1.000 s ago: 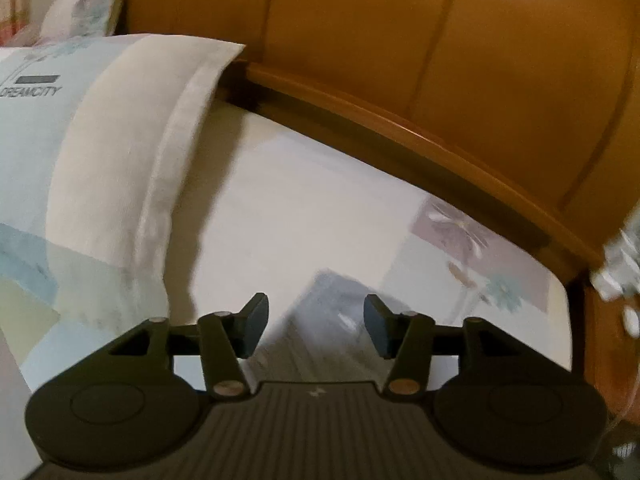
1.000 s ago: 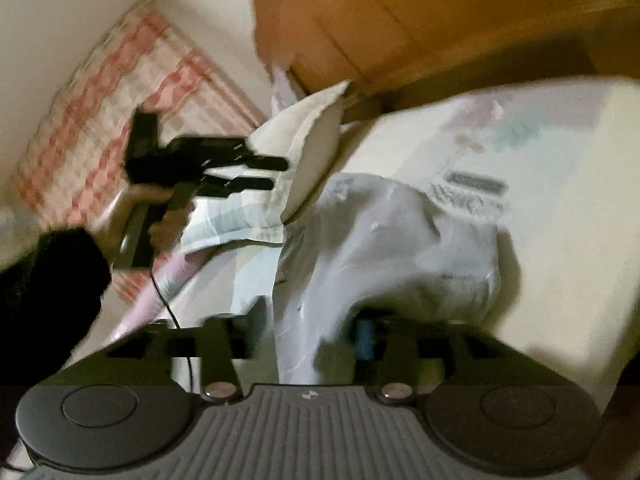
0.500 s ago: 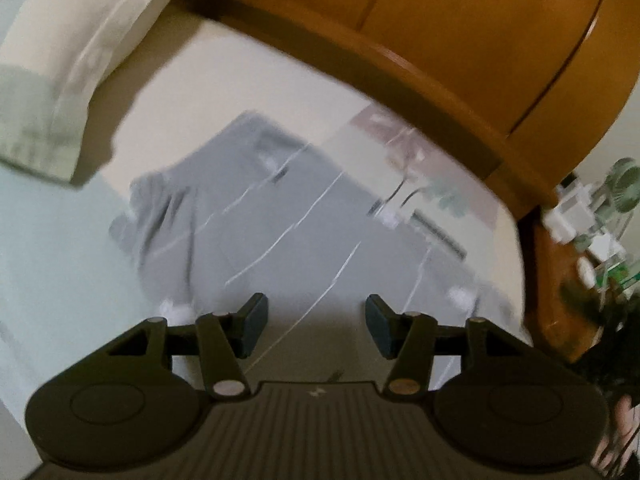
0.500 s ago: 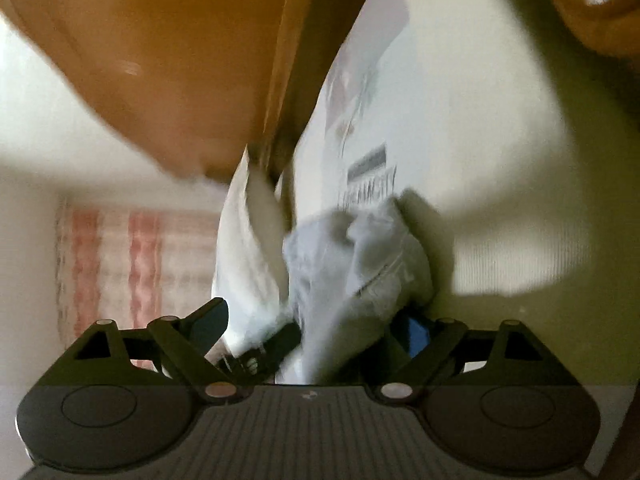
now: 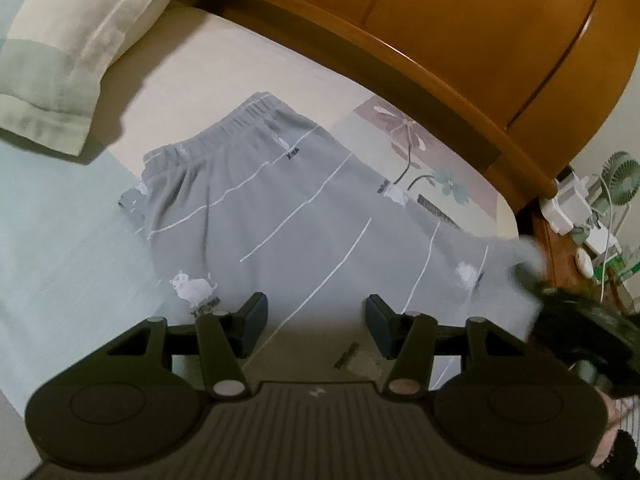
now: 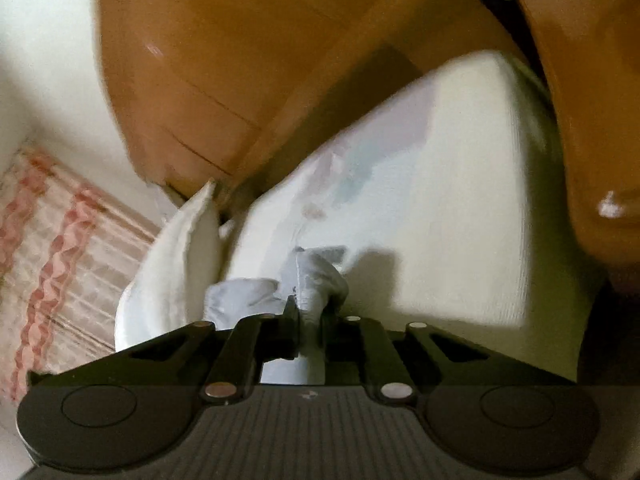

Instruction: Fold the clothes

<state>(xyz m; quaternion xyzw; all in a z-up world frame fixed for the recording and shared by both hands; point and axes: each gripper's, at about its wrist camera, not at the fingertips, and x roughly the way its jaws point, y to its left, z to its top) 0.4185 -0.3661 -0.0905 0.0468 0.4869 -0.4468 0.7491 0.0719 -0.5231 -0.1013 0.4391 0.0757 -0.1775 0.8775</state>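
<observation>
Grey trousers [image 5: 280, 208] with thin white lines and small white prints lie spread on the bed sheet [image 5: 60, 248], waistband toward the pillow. My left gripper [image 5: 316, 316] hovers open above the lower part of them, nothing between its fingers. At the right edge of the left wrist view, the trouser leg end [image 5: 524, 252] is lifted and blurred, by the other dark gripper. In the right wrist view my right gripper [image 6: 310, 320] is shut on a bunched fold of the grey trousers [image 6: 316, 276] just above the sheet.
A cream and pale green pillow [image 5: 76, 36] lies at the upper left. The wooden headboard [image 5: 460, 40] curves along the far side of the bed. A bedside table with a small green fan [image 5: 620, 178] and white cables stands at the right. A pink-striped curtain [image 6: 44, 264] hangs at the left.
The left gripper swung from the pillow and headboard down over the trousers, now spread flat. The right gripper, open half a second ago, closed on the trouser end and lifted it.
</observation>
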